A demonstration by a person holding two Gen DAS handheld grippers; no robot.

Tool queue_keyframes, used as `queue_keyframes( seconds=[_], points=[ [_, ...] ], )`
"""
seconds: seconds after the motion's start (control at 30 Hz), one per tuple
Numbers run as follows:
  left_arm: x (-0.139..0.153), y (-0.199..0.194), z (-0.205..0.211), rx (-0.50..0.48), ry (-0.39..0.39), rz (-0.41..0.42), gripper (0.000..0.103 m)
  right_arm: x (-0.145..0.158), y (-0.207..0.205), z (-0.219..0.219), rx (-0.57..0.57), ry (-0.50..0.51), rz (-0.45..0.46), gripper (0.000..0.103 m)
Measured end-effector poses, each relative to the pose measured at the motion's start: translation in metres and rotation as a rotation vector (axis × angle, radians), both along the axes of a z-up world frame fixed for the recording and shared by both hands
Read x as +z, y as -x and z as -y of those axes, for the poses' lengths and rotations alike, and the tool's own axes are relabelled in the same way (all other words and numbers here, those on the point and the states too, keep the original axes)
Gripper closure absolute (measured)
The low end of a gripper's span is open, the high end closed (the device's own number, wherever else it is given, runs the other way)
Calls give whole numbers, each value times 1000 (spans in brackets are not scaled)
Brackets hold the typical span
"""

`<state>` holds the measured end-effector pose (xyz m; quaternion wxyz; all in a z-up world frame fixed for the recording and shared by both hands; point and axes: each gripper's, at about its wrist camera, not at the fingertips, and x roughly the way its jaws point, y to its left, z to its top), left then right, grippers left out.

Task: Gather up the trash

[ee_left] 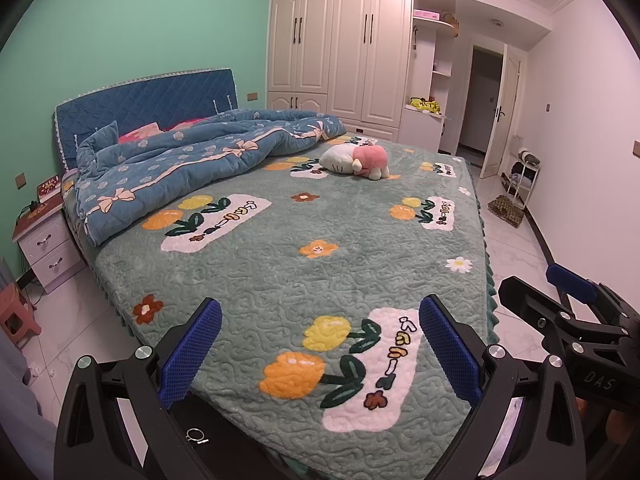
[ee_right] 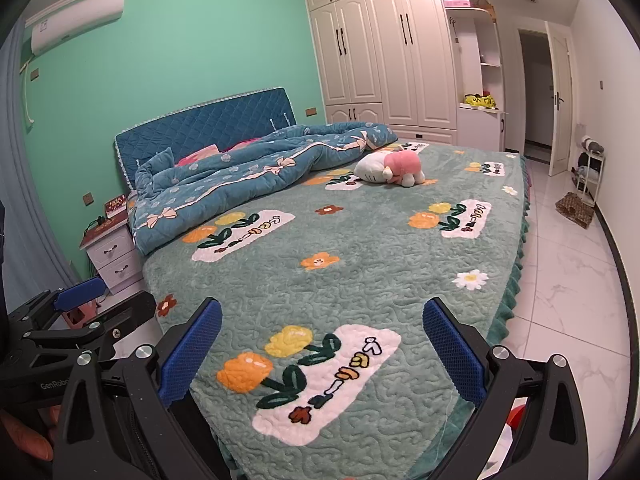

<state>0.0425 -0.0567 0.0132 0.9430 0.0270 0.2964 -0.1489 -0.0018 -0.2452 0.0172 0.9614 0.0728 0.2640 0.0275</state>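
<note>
Two grippers: both held above the foot of the bed, side by side, each visible in the other's camera.
Left gripper [ee_left: 320, 344]: blue-padded fingers spread wide apart, nothing between them; the green bedspread fills the gap.
Right gripper [ee_right: 322, 344]: fingers likewise wide apart and empty; in the left wrist view it appears at 3 o'clock, seen side-on.
Bedspread [ee_left: 304, 280]: green quilted cover with yellow and orange flower patches on white panels; it runs from 6 o'clock up to the middle of both views.
Trash [ee_left: 35, 369]: small white scraps lie on the pale tiled floor [ee_left: 76, 320] at 8 o'clock in the left wrist view, beside the bed and well apart from both grippers; what they are cannot be told.
Stool [ee_left: 14, 316]: pinkish, at 9 o'clock, on the floor near the scraps.
Nightstand [ee_left: 46, 240]: white with two drawers, against the green wall at 9 o'clock.
Blue quilt [ee_left: 188, 164]: rumpled, bow-patterned, heaped at 10 o'clock before the blue quilted headboard [ee_left: 152, 96].
Plush toy [ee_left: 358, 160]: white and pink, lying on the bedspread at 12 o'clock.
Wardrobe [ee_left: 352, 48]: cream doors behind the bed, 12 o'clock.
Doorway [ee_left: 482, 96]: open, at 1 o'clock.
</note>
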Motion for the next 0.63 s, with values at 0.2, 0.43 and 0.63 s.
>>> queue_keyframes(
  seconds=[0.2, 0.43, 0.63],
  points=[
    [-2, 4, 1, 4, -2, 0, 6, 0, 0, 0, 0, 0, 0, 5],
    [-2, 5, 2, 5, -3, 5, 6, 0, 0, -1, -4, 0, -1, 5],
    [0, 6, 2, 16, -5, 3, 6, -1, -1, -3, 0, 1, -1, 5]
  ],
)
